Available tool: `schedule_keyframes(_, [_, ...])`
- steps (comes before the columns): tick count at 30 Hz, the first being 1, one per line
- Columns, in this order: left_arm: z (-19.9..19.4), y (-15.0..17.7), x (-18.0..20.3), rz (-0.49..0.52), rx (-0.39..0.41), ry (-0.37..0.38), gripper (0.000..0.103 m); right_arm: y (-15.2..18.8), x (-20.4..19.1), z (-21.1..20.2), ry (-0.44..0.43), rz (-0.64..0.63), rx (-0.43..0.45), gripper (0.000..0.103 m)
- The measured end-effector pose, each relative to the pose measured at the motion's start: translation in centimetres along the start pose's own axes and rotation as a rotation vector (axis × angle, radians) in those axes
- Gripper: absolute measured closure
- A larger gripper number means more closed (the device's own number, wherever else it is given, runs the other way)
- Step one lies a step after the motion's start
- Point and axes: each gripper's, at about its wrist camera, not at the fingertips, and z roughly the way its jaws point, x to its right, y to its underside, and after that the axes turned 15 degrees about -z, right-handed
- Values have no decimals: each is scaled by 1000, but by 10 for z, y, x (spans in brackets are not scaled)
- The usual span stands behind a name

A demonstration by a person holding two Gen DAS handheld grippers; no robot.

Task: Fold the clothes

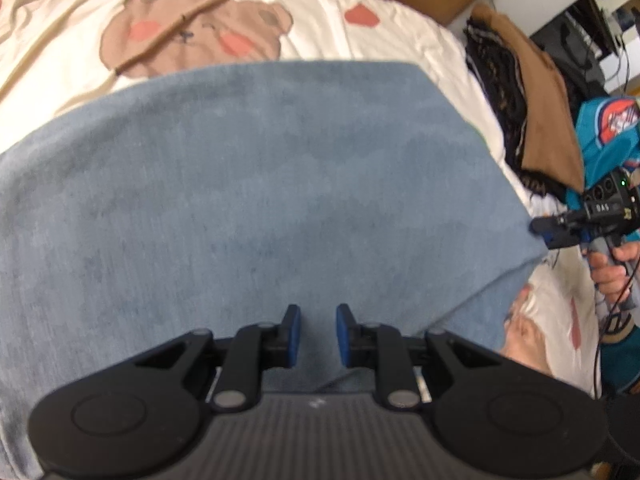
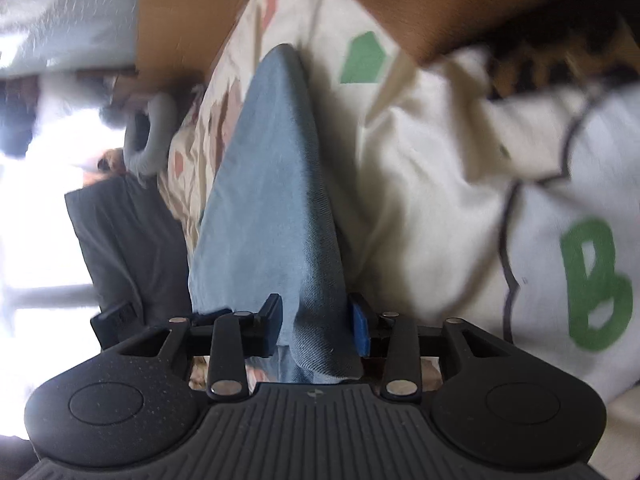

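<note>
A: Blue garment spread flat across the middle of the left wrist frame, over a cream bedspread with a brown bear print at upper left.

B: Left gripper low at centre above the cloth, blue pads slightly apart, nothing pinched between them.

A: Right gripper at bottom centre of its own frame, astride a raised fold of the garment; pads loosened, not clearly pressing.

B: Hand at the right edge. Brown and dark clothes heaped at upper right; white fabric with green letter B on the right.
</note>
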Motion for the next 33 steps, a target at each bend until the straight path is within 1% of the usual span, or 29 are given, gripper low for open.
schedule_keyframes(3, [3,1,0,-13,-17,4,84,8,4,8,18,16,-26,64])
schedule_keyframes(8, [5,-3,3,-36,8,16,84,10,1,20,34,24,-27,64])
schedule_keyframes(9, [3,-3,1,-37,18,21,84,9,0,21,32,30,-28,66])
schedule_keyframes(10, [1,-3,1,-39,27,24,84,8,-1,23,31,33,-33,72])
schedule_keyframes(12, [-1,-3,2,-46,44,33,84,7,-4,23,20,39,-40,79])
schedule_keyframes(14, [-2,-3,1,-60,52,39,84,6,-8,20,-7,36,-32,78])
schedule_keyframes(16, [-1,-3,0,-76,56,42,84,5,-13,19,-27,23,-15,75])
schedule_keyframes(19, [3,0,-3,-96,52,43,84,4,-10,28,-21,43,4,71])
schedule_keyframes(22, [6,3,-6,-100,52,36,84,2,-3,41,-29,84,26,71])
schedule_keyframes(25, [6,5,-4,-106,60,34,85,-2,-6,53,-24,73,16,71])
schedule_keyframes(26, [6,6,-5,-112,62,35,85,-3,-8,56,-17,64,10,72])
schedule_keyframes(27, [5,7,-5,-117,64,35,85,-4,-11,58,-7,50,2,80])
schedule_keyframes(28, [4,8,-5,-121,64,35,85,-5,-13,58,4,33,-5,84])
schedule_keyframes(31, [3,11,-3,-118,64,34,87,-6,-18,56,26,9,-9,89])
schedule_keyframes(33, [2,13,-1,-97,57,27,87,-6,-23,55,34,7,-6,89])
